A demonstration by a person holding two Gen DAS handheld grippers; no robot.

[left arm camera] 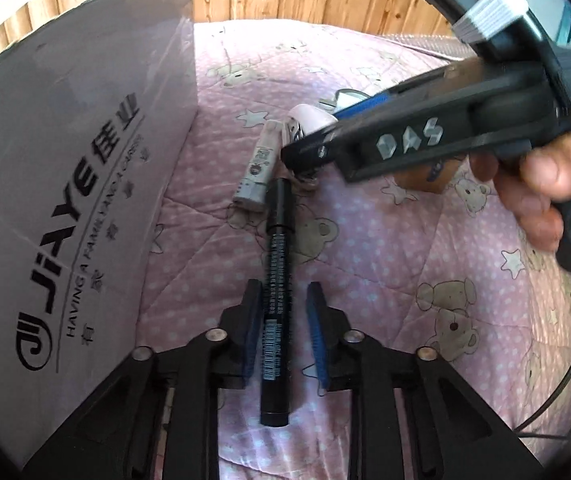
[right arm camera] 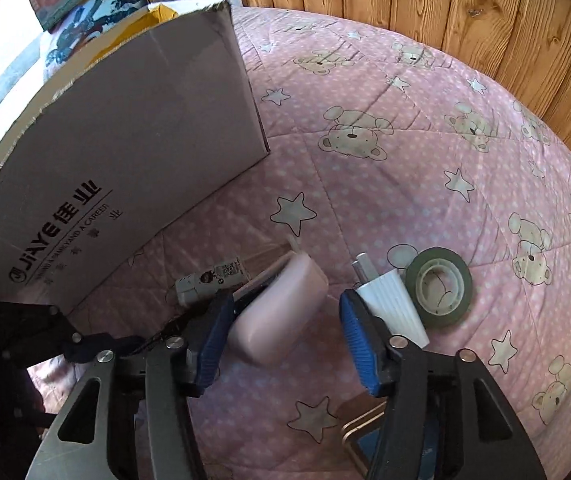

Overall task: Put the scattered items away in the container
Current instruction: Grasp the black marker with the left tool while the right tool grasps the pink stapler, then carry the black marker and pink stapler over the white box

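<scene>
A black marker pen (left arm camera: 276, 300) lies on the pink quilt (left arm camera: 385, 272) between the pads of my left gripper (left arm camera: 283, 320). The left pad sits against the pen and a narrow gap shows at the right pad, so the gripper is open. Beyond the pen lie a white labelled tube (left arm camera: 255, 168) and a pink oblong case (left arm camera: 309, 116). My right gripper (right arm camera: 285, 312) stands open around the pink case (right arm camera: 289, 280), whose edge is close to the left pad. In the left wrist view the right gripper (left arm camera: 311, 136) reaches in from the right, held by a hand (left arm camera: 545, 176).
A tall cardboard box (right arm camera: 125, 152) stands on the left, its printed side (left arm camera: 77, 200) close beside my left gripper. A white ribbed plug (right arm camera: 393, 308) and a tape roll (right arm camera: 439, 286) lie right of the right gripper. A small brown box (left arm camera: 425, 178) sits under it. Wooden panelling (right arm camera: 445, 8) backs the bed.
</scene>
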